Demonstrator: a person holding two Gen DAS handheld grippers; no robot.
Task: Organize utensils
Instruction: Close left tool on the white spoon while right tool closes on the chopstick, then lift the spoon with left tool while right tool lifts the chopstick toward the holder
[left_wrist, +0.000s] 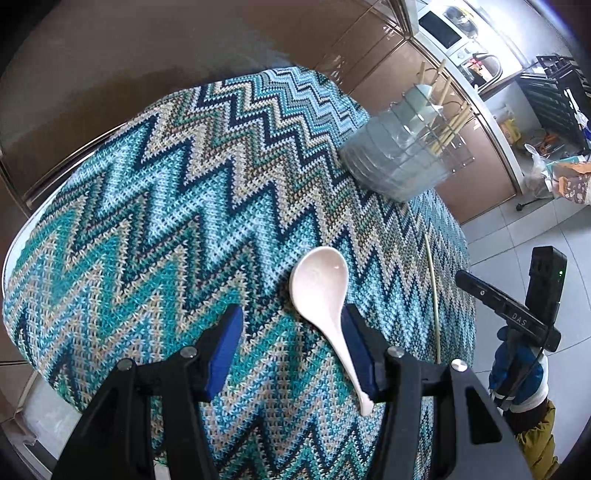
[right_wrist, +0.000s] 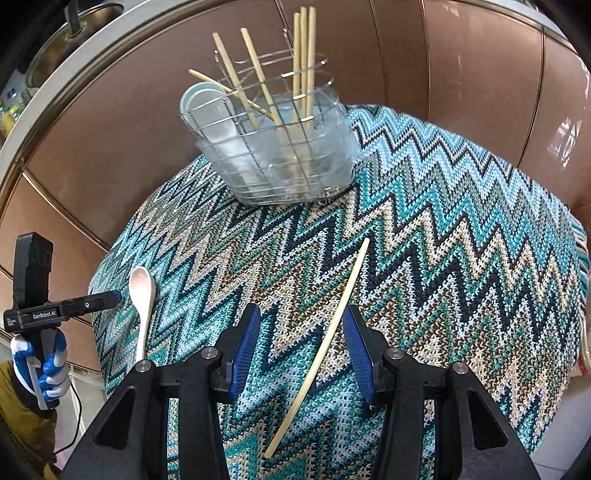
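A white ceramic spoon (left_wrist: 325, 299) lies on the zigzag-patterned cloth (left_wrist: 184, 206), its handle between the open jaws of my left gripper (left_wrist: 291, 325), close to the right finger. It also shows in the right wrist view (right_wrist: 142, 295). A single bamboo chopstick (right_wrist: 325, 339) lies on the cloth between the open jaws of my right gripper (right_wrist: 301, 328); in the left wrist view it is a thin line (left_wrist: 434, 295). A clear utensil holder (right_wrist: 273, 147) with a wire rack stands at the far side, holding several chopsticks and pale blue spoons.
The cloth-covered table ends close to brown cabinet fronts (right_wrist: 461, 74). A counter with a microwave (left_wrist: 443, 29) and clutter stands beyond. The other hand-held gripper shows at the right edge of the left wrist view (left_wrist: 517, 314) and the left edge of the right wrist view (right_wrist: 55, 310).
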